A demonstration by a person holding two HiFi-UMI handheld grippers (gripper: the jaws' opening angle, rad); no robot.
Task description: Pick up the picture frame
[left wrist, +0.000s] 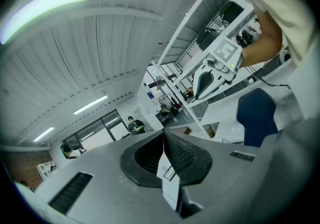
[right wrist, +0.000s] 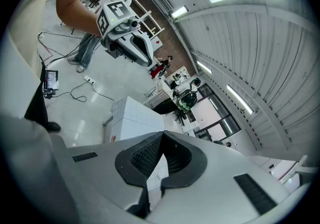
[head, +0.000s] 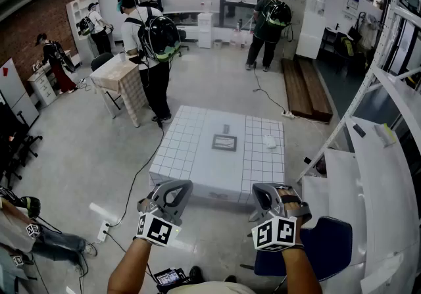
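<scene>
The picture frame (head: 224, 143), dark-edged with a pale picture, lies flat near the middle of a low table covered in white grid cloth (head: 191, 154). Both grippers are held low in front of the table's near edge, well short of the frame. My left gripper (head: 183, 185) is shut, its jaws meeting with nothing between them (left wrist: 163, 134). My right gripper (head: 258, 189) is also shut and empty (right wrist: 162, 136). The table's corner (right wrist: 131, 117) shows in the right gripper view; the frame does not appear in either gripper view.
On the table a small white object (head: 270, 141) lies right of the frame and a small dark item (head: 226, 129) just behind it. A blue chair (head: 329, 246) stands at my right, beside white shelving (head: 388, 174). People stand beyond the table (head: 150, 43). Cables cross the floor (head: 135, 181).
</scene>
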